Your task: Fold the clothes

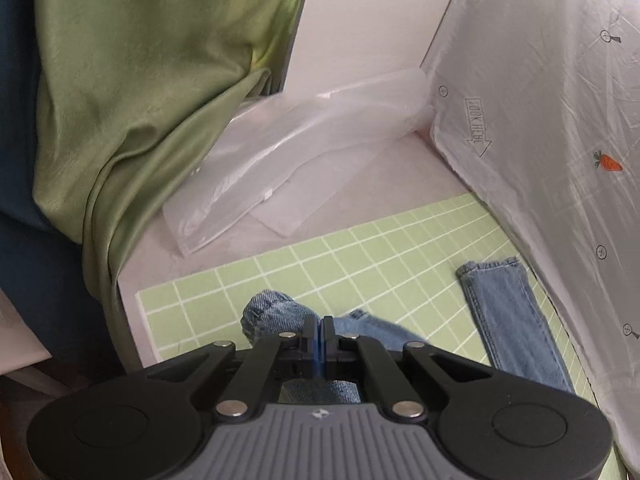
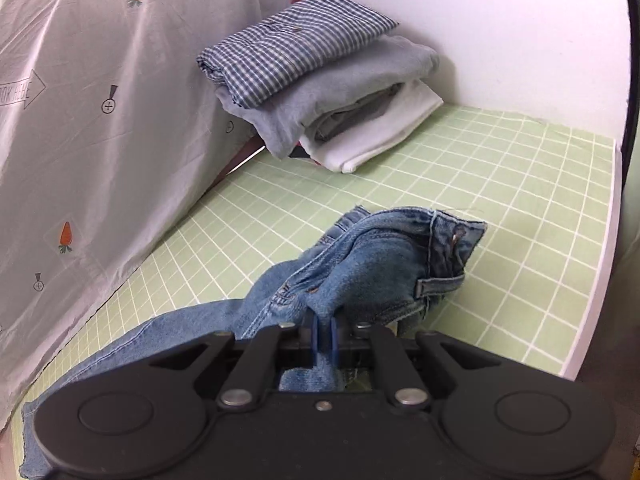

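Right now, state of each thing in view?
Left gripper: shut on jeans.
Right gripper: shut on jeans.
Jeans: unfolded, bunched, waistband lifted, one leg flat on mat.
Clothes stack: folded, three piled.
Plastic bag: flat, crumpled.
Mat: flat.

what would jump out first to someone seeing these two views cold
The blue jeans bunched mid-mat, pinched by both the right claw and left claw. Next, the folded stack topped by a checked shirt at the far wall, and the carrot-print sheet draped beside the mat.

Denim jeans (image 2: 372, 268), glossy satin cloth (image 1: 132, 92)
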A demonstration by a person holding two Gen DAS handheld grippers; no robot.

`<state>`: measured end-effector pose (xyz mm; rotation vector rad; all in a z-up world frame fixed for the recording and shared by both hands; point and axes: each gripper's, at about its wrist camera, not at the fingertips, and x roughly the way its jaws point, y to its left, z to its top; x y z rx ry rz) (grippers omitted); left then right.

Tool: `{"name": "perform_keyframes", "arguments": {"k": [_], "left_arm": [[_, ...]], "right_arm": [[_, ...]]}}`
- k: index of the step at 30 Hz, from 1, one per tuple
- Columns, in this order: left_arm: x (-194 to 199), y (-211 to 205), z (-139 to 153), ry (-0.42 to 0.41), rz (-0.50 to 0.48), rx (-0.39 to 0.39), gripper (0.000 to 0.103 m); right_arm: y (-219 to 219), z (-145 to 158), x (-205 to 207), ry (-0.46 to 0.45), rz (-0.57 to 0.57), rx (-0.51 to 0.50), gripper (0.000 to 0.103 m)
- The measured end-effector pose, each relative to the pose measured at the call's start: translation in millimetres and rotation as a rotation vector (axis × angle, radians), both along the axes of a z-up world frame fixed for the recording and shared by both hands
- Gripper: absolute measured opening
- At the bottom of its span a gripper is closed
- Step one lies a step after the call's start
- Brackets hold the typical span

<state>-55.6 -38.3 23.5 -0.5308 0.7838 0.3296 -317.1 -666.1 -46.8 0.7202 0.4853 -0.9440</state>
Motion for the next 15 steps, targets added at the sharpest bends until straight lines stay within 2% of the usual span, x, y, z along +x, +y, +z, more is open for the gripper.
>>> {"name": "perform_keyframes", "arguments": {"k": [5,8,12,15], "left_arm": [[60.6,-42.0,3.8,-0.019,-0.074,0.045,0.001],[106.3,-67.2,1.6,-0.036,-0.107,0.036,0.001],[180.1,-106.5,-10.8,-0.045,-0.17,0.025,0.001],[229.3,-140.3,-28.4,-0.014,-0.235,0.036,0.007]], "right_arm": [[-22.6,3.3,45.2,0.03,0.061,-0.057,0.007],[-43.3,-2.3,75.5,0.054,0.082,-0.058,0.007],[-67.3,-16.1,110.2,0.082,0.065,-0.063,0.007],[-85.7,-32.1,128.0,0.113,0.016,-0.029,0.008]]}}
